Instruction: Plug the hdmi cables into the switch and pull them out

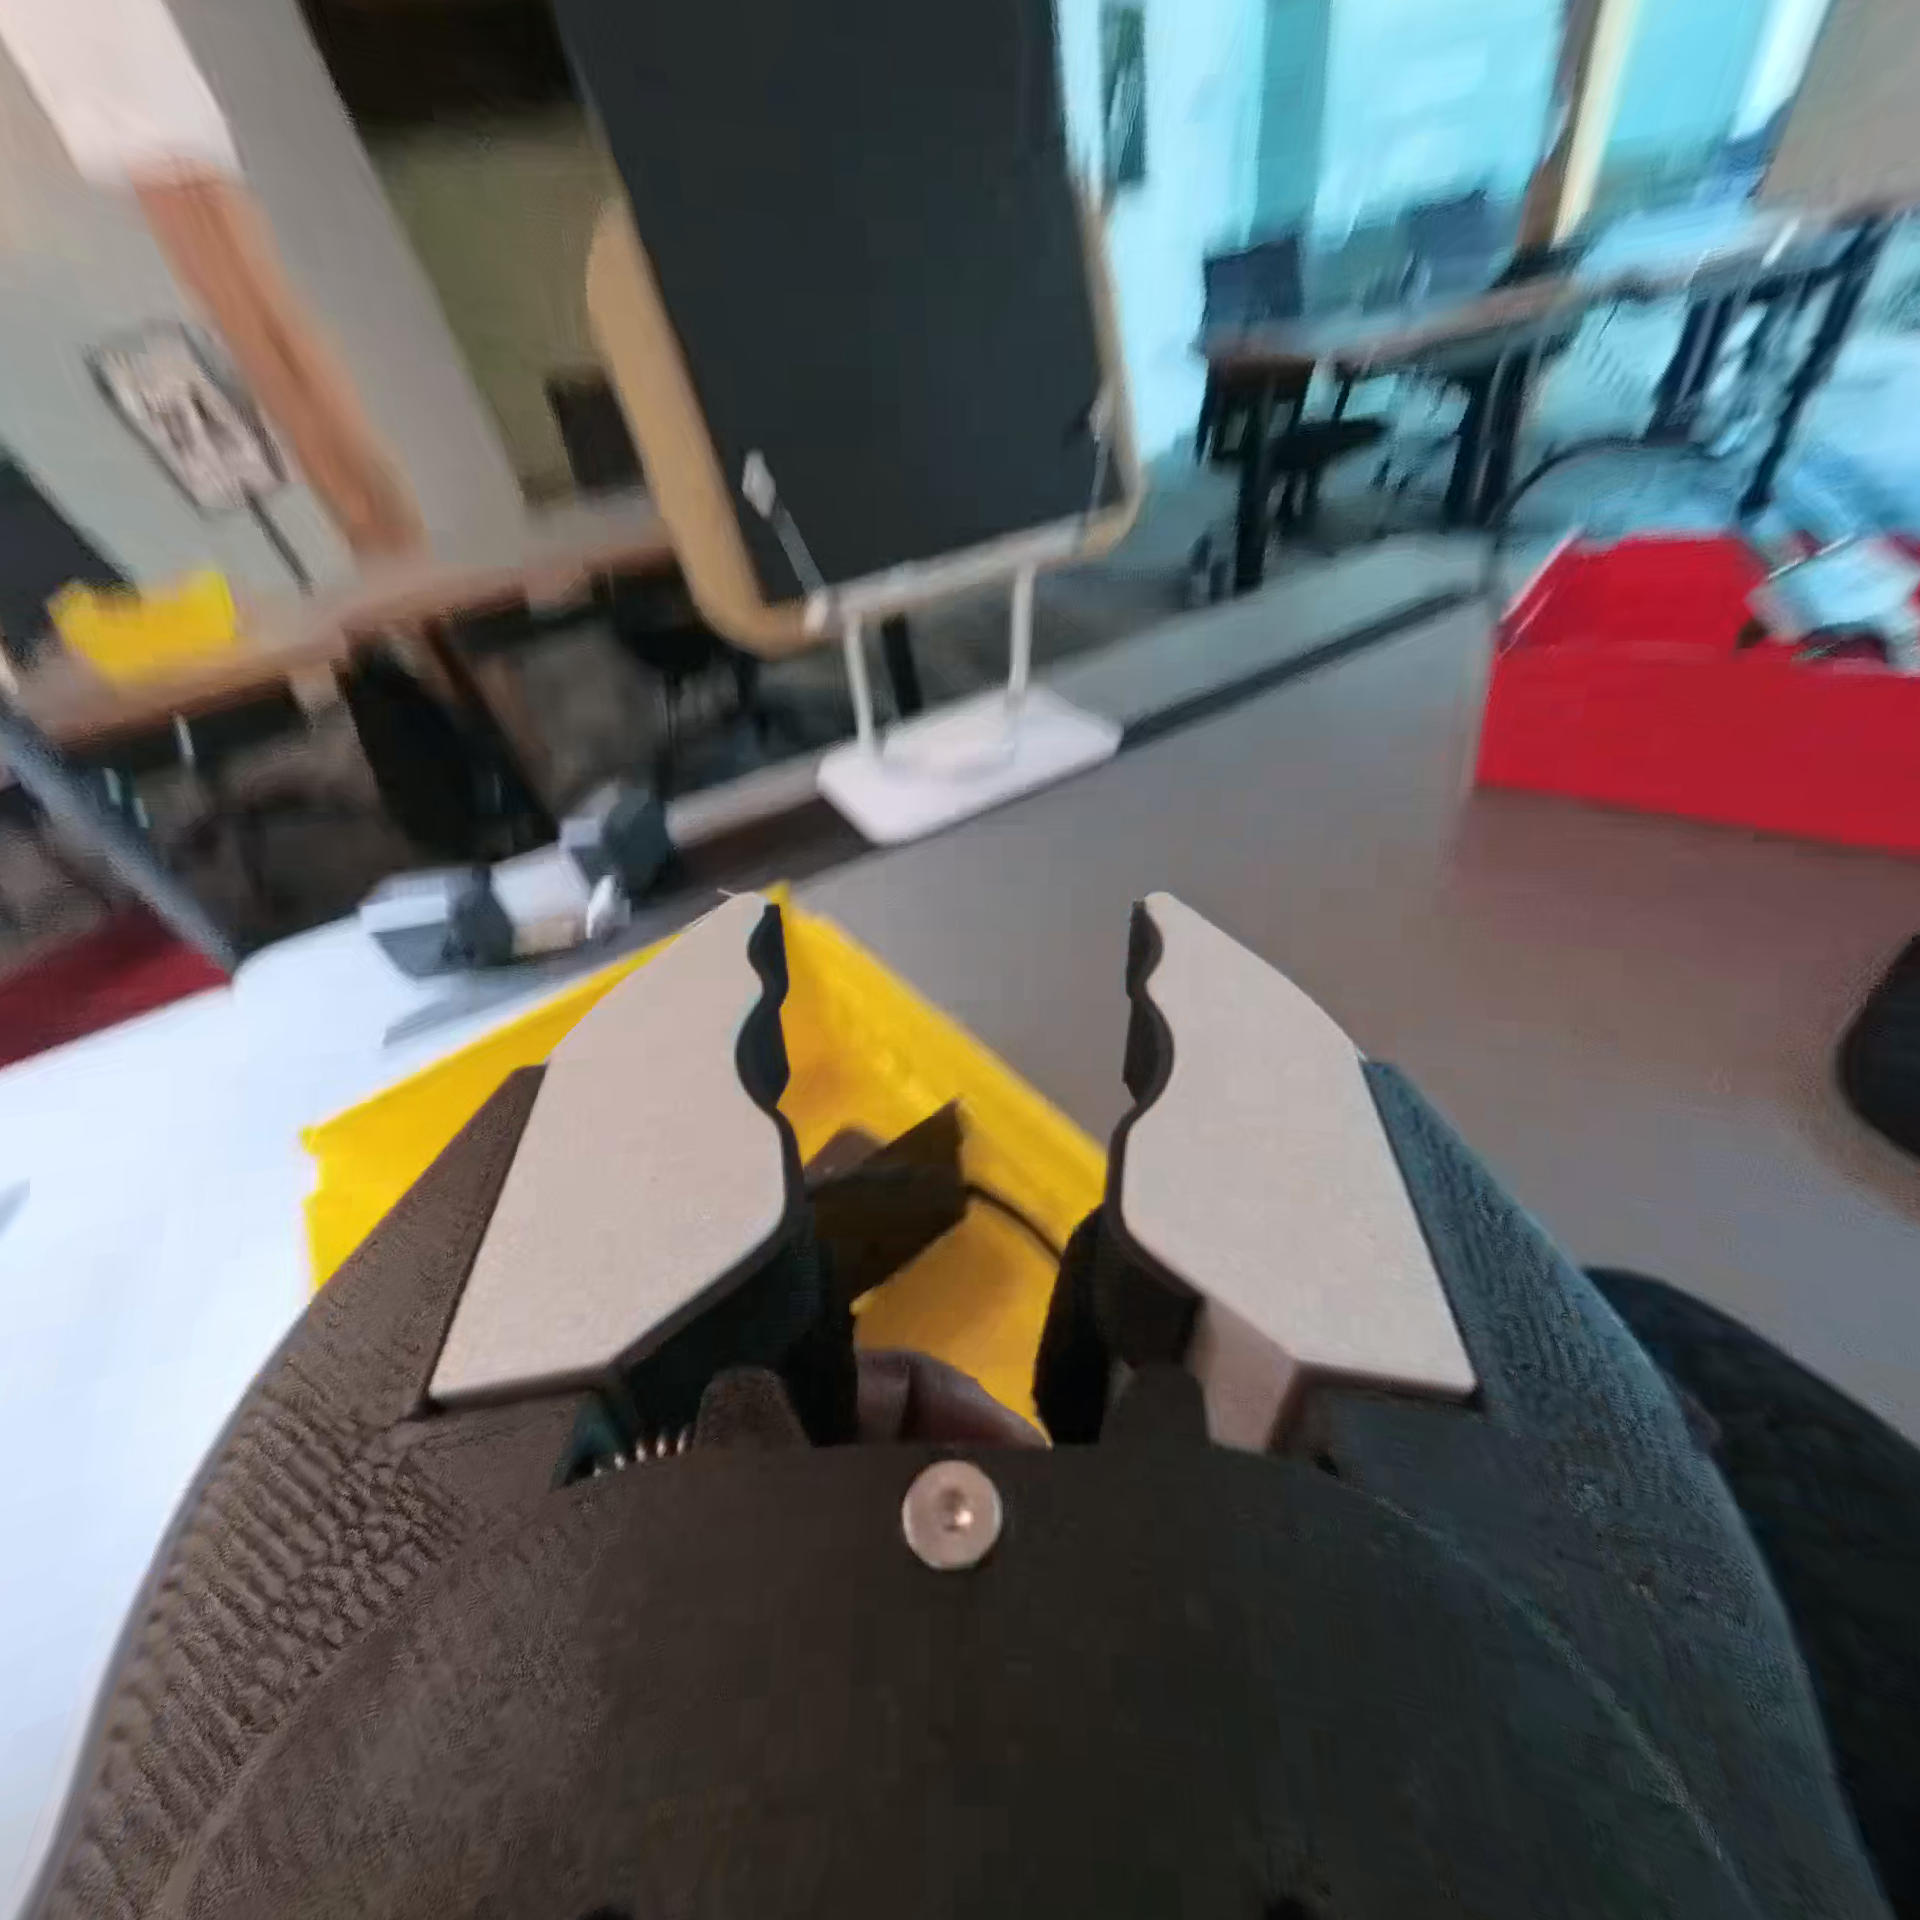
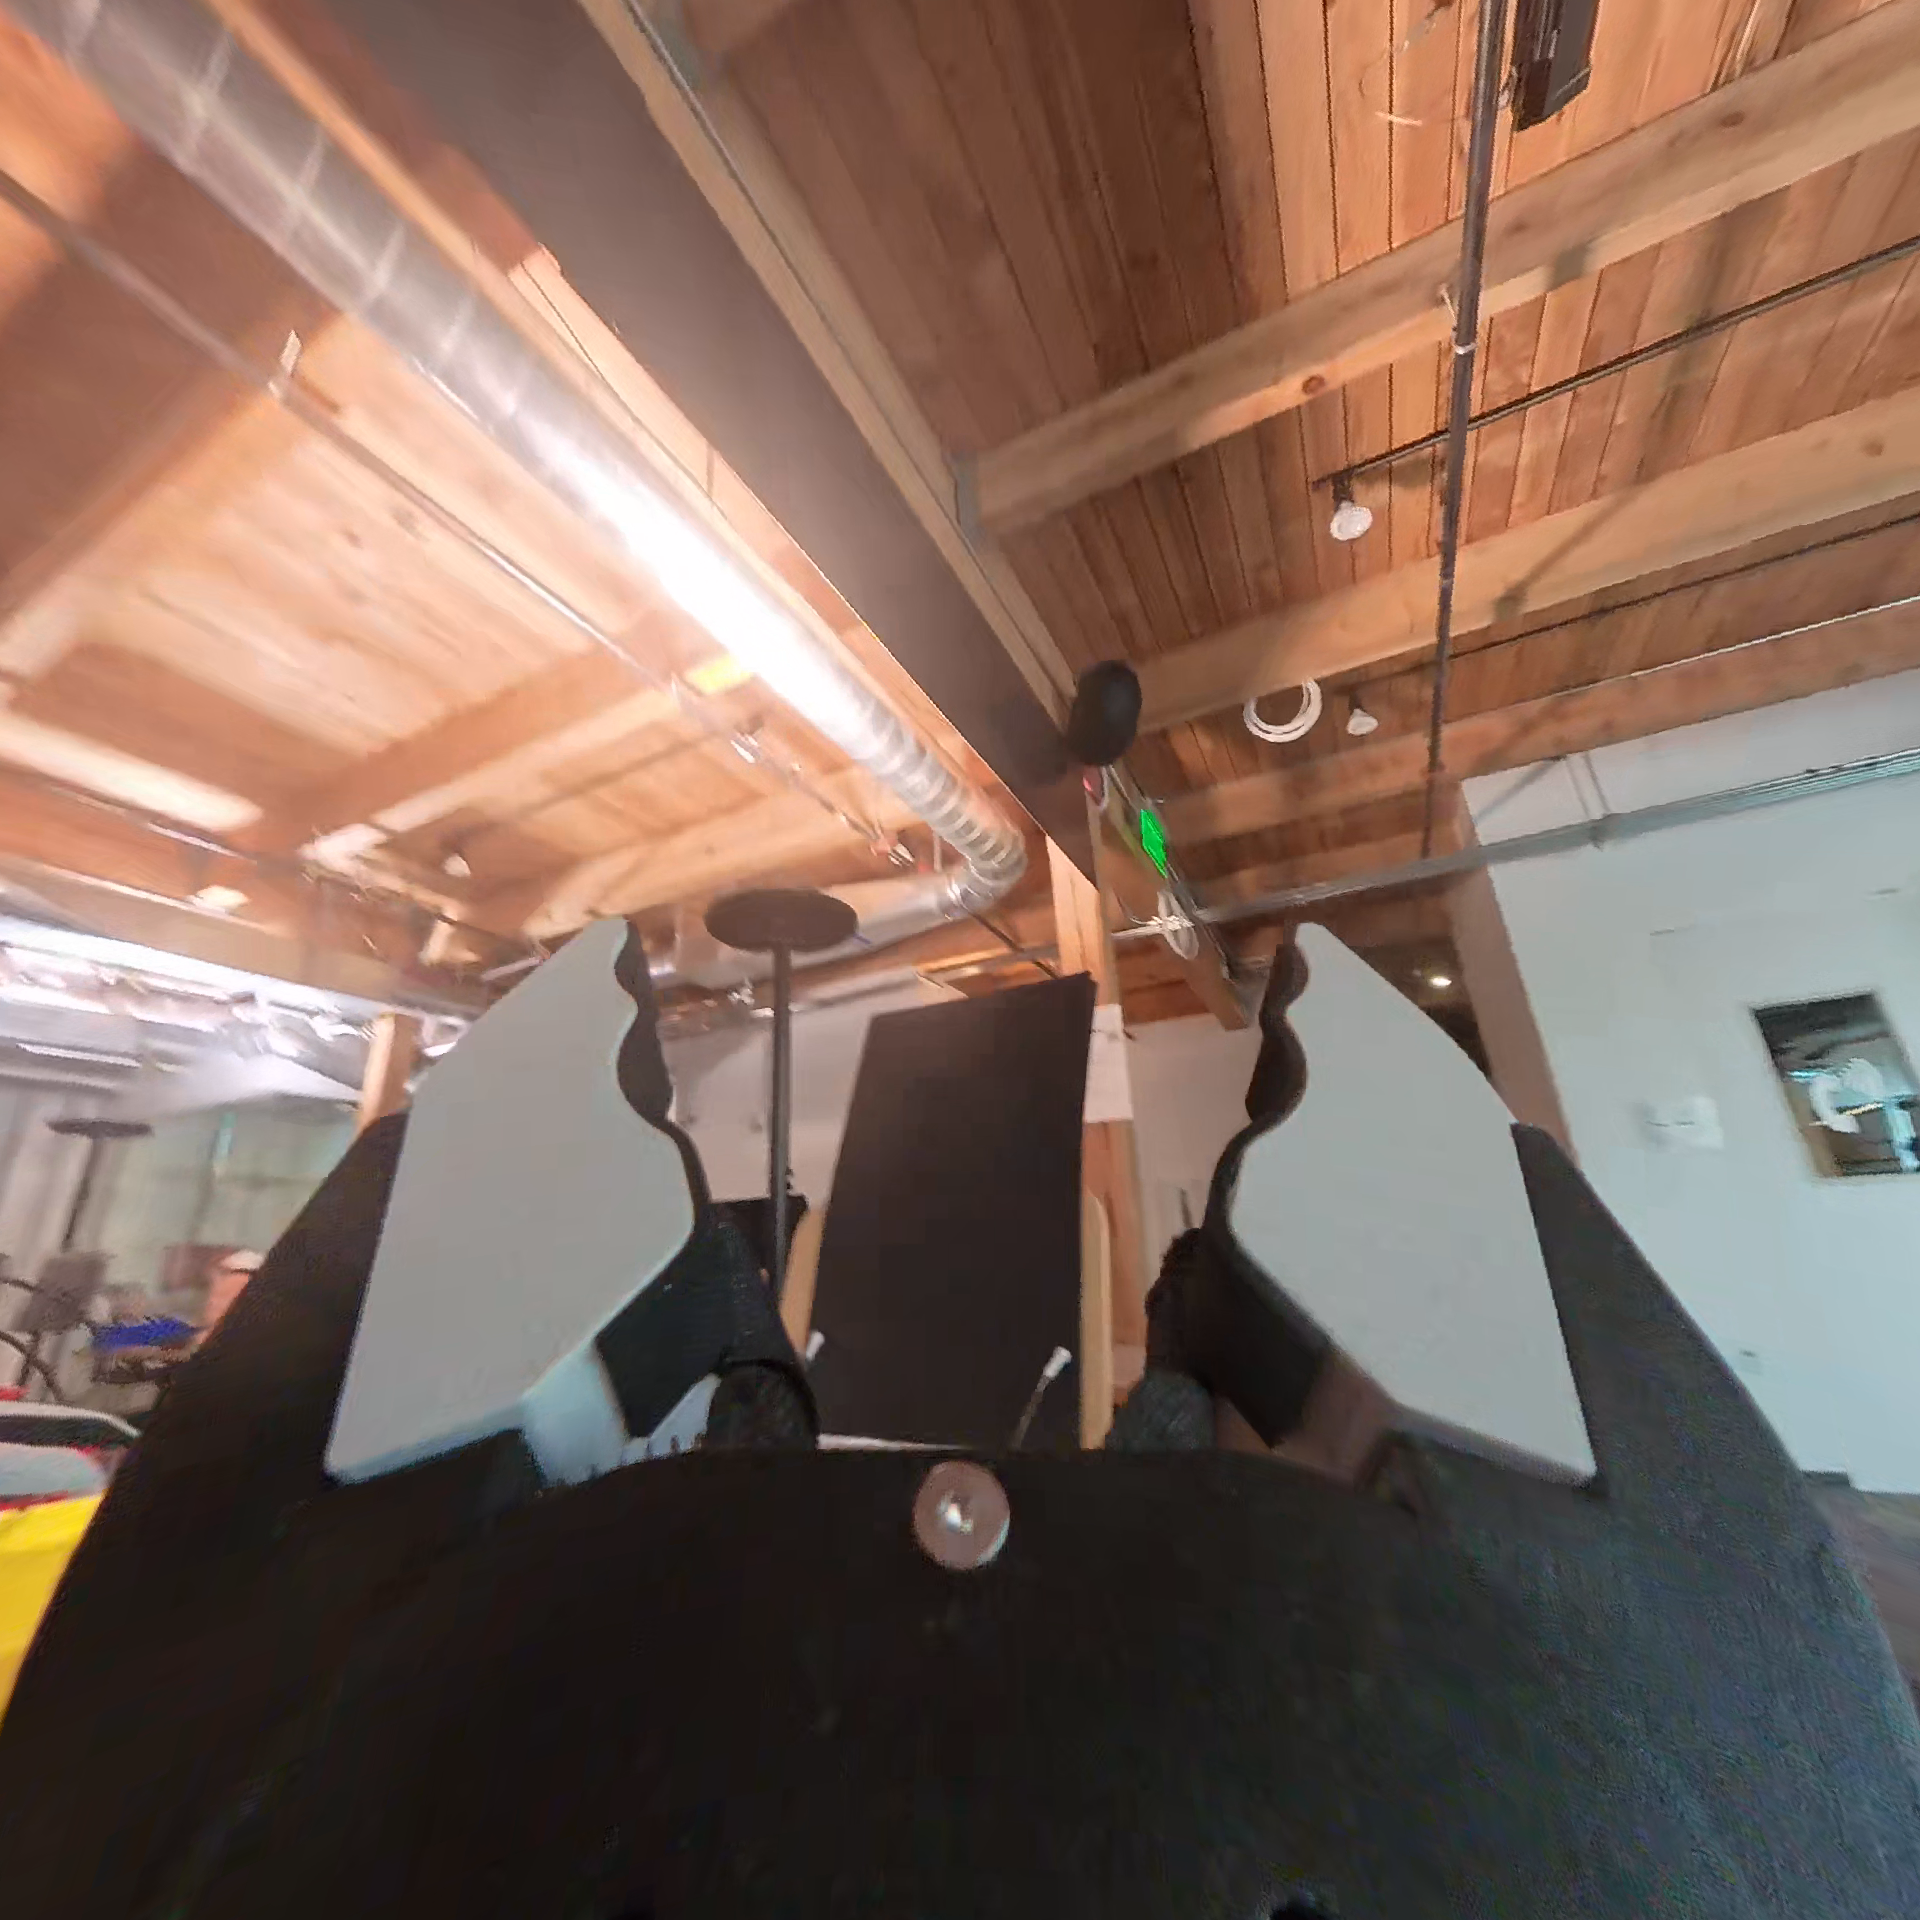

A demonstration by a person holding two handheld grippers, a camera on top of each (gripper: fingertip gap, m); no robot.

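Fingers of my left gripper (image 1: 956, 925) spread wide, empty, hovering over the yellow bin (image 1: 914, 1049) holding a black box, probably the switch (image 1: 894, 1184), thin lead trailing off it. Red bin (image 1: 1662, 717) farther right. My right gripper (image 2: 961, 966) is also wide open, empty, aimed at the wooden ceiling (image 2: 1195, 260); no HDMI cables visible. Risk: view's blurry, so I might clip the bin wall.

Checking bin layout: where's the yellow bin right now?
Left wrist view only: the yellow bin sits on the table directly beneath the open left gripper, with a black device inside it.
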